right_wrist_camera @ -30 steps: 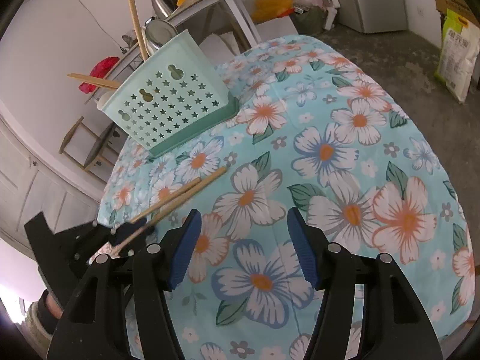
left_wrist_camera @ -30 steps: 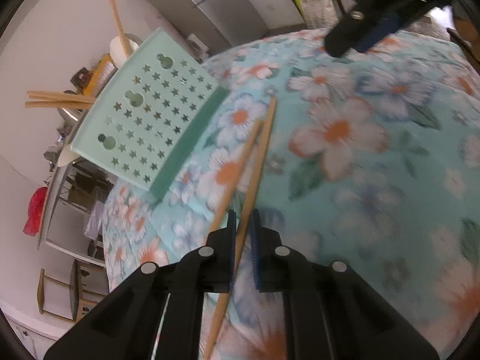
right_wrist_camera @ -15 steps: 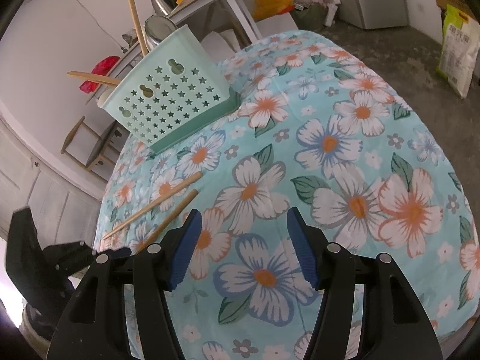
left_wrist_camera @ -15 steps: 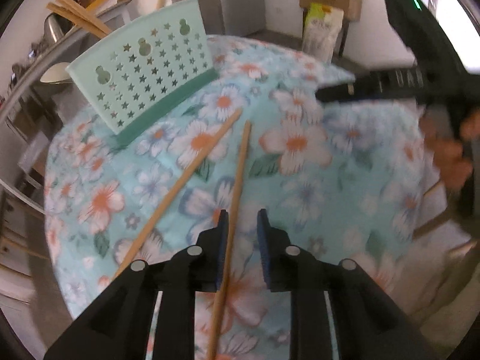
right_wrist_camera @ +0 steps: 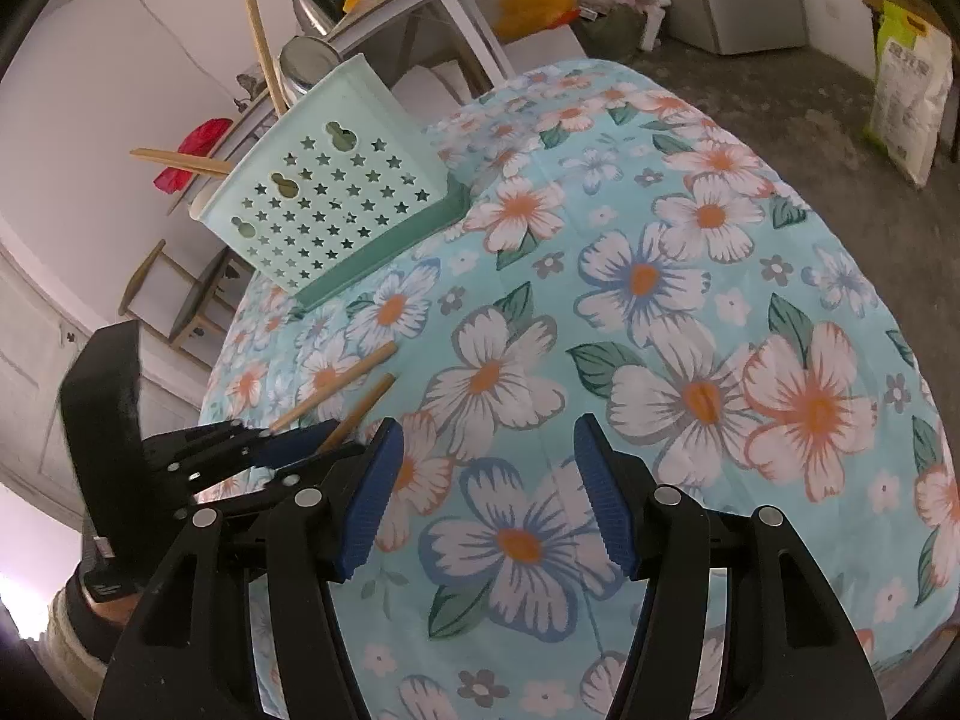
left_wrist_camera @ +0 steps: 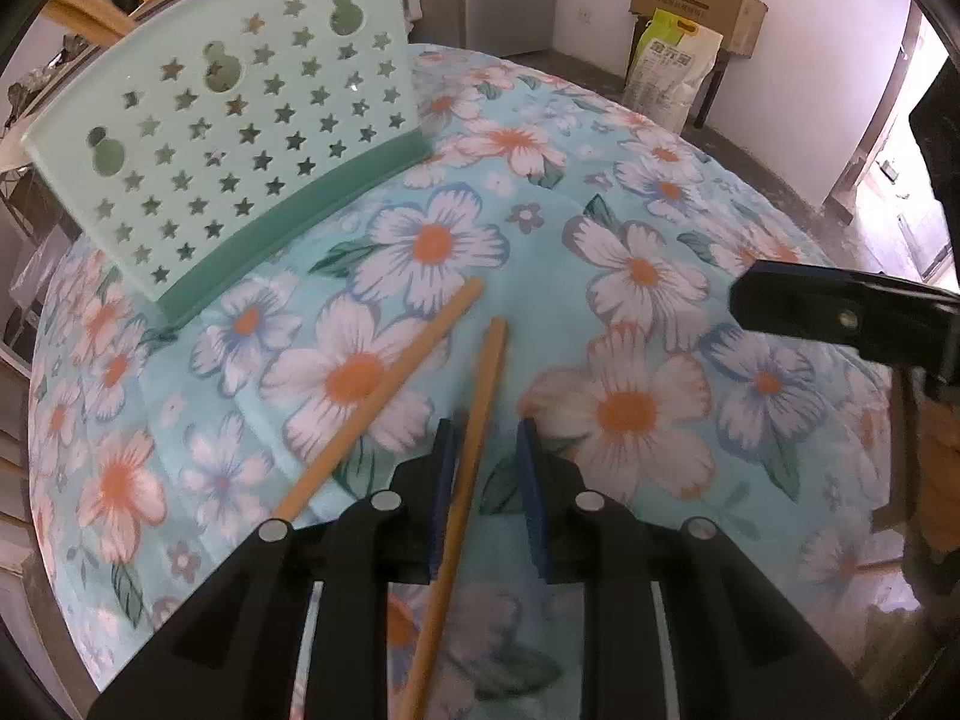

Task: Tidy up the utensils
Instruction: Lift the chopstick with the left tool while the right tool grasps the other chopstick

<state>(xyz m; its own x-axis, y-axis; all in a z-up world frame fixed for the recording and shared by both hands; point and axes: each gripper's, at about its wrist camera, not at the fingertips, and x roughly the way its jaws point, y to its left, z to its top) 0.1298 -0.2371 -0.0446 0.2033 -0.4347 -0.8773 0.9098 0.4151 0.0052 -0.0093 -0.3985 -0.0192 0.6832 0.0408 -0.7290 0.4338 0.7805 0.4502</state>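
Soft, even indoor light leaves only faint shadows on the turquoise flower-print tablecloth point(left_wrist_camera: 630, 252), while a doorway at the right edge of the left wrist view glares white. Both fisheye views bow the table into a dome inside dark corners. The lower part of the wooden chopstick point(left_wrist_camera: 462, 480) is slightly smeared.

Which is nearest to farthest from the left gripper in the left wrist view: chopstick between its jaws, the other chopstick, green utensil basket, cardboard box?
1. Chopstick between the jaws of the left gripper, dead centre.
2. Other chopstick, lying just left on the tablecloth.
3. Green utensil basket, upper left, at the table's far side.
4. Cardboard box, top right, off the table by the wall.
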